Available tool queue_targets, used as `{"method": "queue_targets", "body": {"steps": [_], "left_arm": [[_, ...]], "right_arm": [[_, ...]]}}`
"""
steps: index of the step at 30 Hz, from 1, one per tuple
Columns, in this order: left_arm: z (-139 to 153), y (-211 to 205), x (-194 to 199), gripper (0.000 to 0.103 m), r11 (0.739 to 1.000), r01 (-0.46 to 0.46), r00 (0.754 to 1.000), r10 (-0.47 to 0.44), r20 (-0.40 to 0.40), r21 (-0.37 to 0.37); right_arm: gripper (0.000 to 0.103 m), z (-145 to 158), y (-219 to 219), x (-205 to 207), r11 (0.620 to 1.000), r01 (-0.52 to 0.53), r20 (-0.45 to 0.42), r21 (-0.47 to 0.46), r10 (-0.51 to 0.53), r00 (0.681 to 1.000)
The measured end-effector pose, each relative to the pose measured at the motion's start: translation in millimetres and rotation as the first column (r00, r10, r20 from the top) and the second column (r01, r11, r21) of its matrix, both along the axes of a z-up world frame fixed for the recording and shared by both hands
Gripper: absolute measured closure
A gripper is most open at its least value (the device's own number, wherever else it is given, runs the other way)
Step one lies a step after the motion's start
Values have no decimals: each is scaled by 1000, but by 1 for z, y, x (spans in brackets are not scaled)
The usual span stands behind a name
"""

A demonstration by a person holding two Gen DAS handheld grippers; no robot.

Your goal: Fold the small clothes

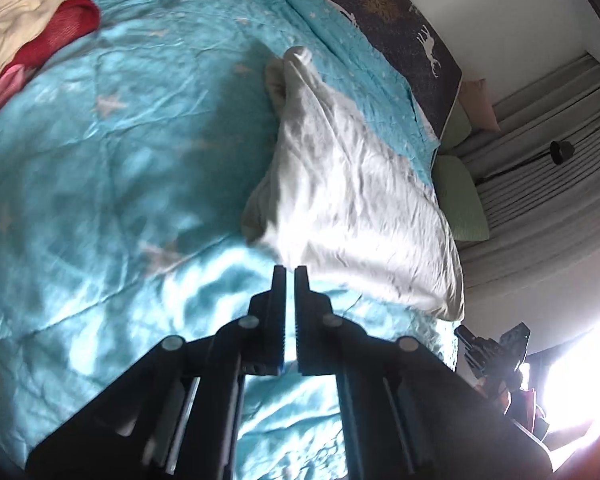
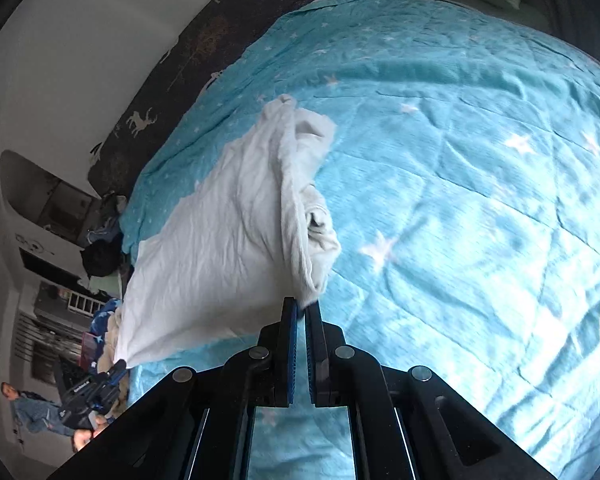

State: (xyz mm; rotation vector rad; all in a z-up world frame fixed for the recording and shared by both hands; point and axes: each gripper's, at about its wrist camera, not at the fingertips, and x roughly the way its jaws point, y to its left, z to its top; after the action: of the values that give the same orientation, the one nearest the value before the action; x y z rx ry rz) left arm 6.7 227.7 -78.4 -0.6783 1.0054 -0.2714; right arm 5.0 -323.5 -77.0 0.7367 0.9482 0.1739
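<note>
A white garment [image 1: 352,184] hangs stretched between my two grippers, lifted above the turquoise star-print bedspread [image 1: 120,160]. In the left wrist view my left gripper [image 1: 290,270] is shut, with one corner of the garment pinched at its fingertips. The right gripper [image 1: 496,348] shows at the lower right, at the garment's other corner. In the right wrist view my right gripper [image 2: 302,303] is shut on a bunched edge of the white garment [image 2: 220,220]. There the left gripper [image 2: 96,388] grips the far corner at the lower left. The garment's far part sags in folds toward the bedspread [image 2: 460,200].
A pile of cream, red and pink clothes [image 1: 32,28] lies at the bed's far left. A dark deer-print cloth [image 1: 400,20] runs along the wall side. Green pillows [image 1: 460,196] and grey curtains [image 1: 540,160] stand beyond the bed. A person [image 2: 32,408] sits in the background.
</note>
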Motion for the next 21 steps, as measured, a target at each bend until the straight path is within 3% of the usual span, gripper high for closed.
{"method": "queue_targets", "body": {"steps": [2, 5, 6, 9, 10, 12, 18, 21], "left_arm": [[-4, 9, -1, 99, 999, -30, 999, 30, -24, 19], [0, 6, -2, 99, 995, -49, 999, 51, -11, 91], [-1, 4, -2, 93, 994, -41, 999, 42, -4, 106], [-1, -7, 2, 50, 992, 4, 1000, -3, -7, 125], [-3, -10, 4, 47, 992, 8, 1000, -7, -7, 128], [-7, -13, 11, 47, 992, 13, 1000, -10, -19, 123], [-18, 2, 25, 47, 997, -72, 997, 73, -34, 7], [-17, 7, 28, 47, 996, -89, 996, 89, -27, -1]], "right_arm": [[99, -4, -9, -10, 1000, 17, -21, 1, -17, 1000], [96, -4, -15, -15, 996, 54, -45, -70, -57, 997], [94, -1, -14, -14, 994, 58, -41, -96, -62, 997], [87, 12, -1, -12, 991, 29, 0, -132, -29, 1000], [85, 18, 7, -11, 989, 12, 15, -149, -10, 1000], [84, 30, 29, -3, 981, -28, 53, -194, 40, 998], [79, 51, 106, 30, 949, -196, 103, -246, 227, 969], [73, 58, 154, 42, 892, -295, 95, -343, 345, 934]]}}
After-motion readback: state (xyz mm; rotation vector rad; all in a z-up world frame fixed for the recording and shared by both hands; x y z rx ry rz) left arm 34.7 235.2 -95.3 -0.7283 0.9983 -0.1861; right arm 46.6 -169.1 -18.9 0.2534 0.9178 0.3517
